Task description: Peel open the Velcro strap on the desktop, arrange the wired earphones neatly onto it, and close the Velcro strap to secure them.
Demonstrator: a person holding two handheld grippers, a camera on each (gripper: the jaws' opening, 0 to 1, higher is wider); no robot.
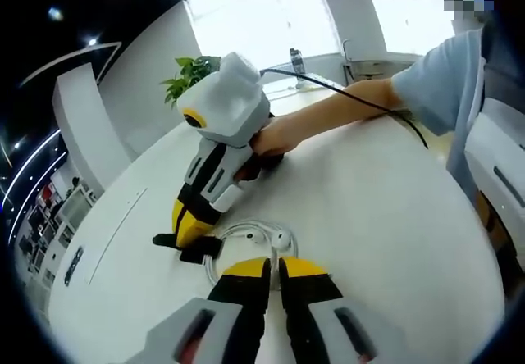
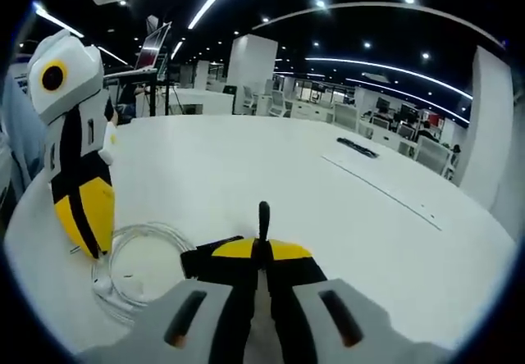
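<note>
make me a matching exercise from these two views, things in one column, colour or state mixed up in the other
Things:
1. wired earphones
2. Velcro strap
3. plant
4. right tool

Colour or state:
a. green leaves
b. white, coiled in a loop
c. shut on the strap
d. black, pinched between two jaws

Pairs: 1-b, 2-d, 3-a, 4-c

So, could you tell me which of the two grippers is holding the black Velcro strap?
The right gripper: the black Velcro strap sticks up from between its shut jaws. The left gripper is at the coiled earphones instead.
</note>
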